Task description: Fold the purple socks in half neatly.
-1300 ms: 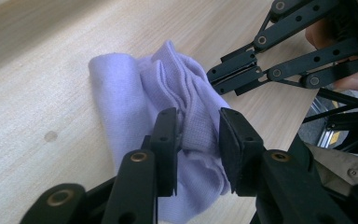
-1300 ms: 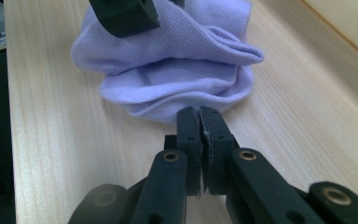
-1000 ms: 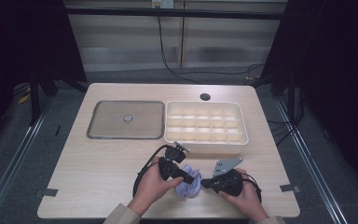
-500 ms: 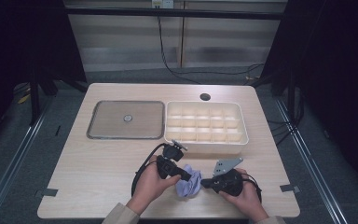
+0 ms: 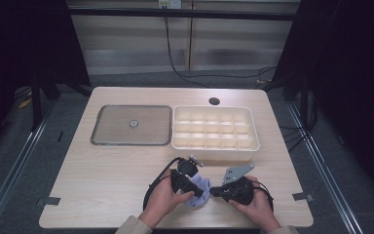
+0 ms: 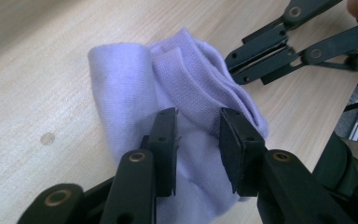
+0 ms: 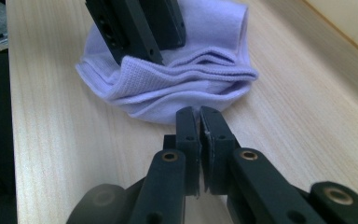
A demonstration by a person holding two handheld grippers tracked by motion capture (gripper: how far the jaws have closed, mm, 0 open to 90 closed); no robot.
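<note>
Your work piece was a pale lilac sock (image 5: 197,189), bunched and folded on itself near the front edge of the desk (image 5: 102,175), a little right of its middle and well in front of the compartment box (image 5: 215,129). Your left gripper (image 6: 196,128) stood over the bundle with the jaws part open and astride the ribbed cuff fold; they had just been opening a little, with cloth between them, and the pads (image 6: 168,135) flanked the fold without clearly pressing on it. Your right gripper (image 7: 199,122) lay low on the desk with its jaws closed on each other, their tips at the near edge of the sock; whether a thin edge of cloth was caught between them could not be told. Judged from its look, the sock was light, soft and limp: it would drape and unroll when lifted, not keep its shape, and carried no risk of breakage. The knit looked grippy rather than slick. The best hold seemed to be the thick ribbed cuff, where several layers stacked up, pinched across the fold; a single thin layer would likely slide out.
</note>
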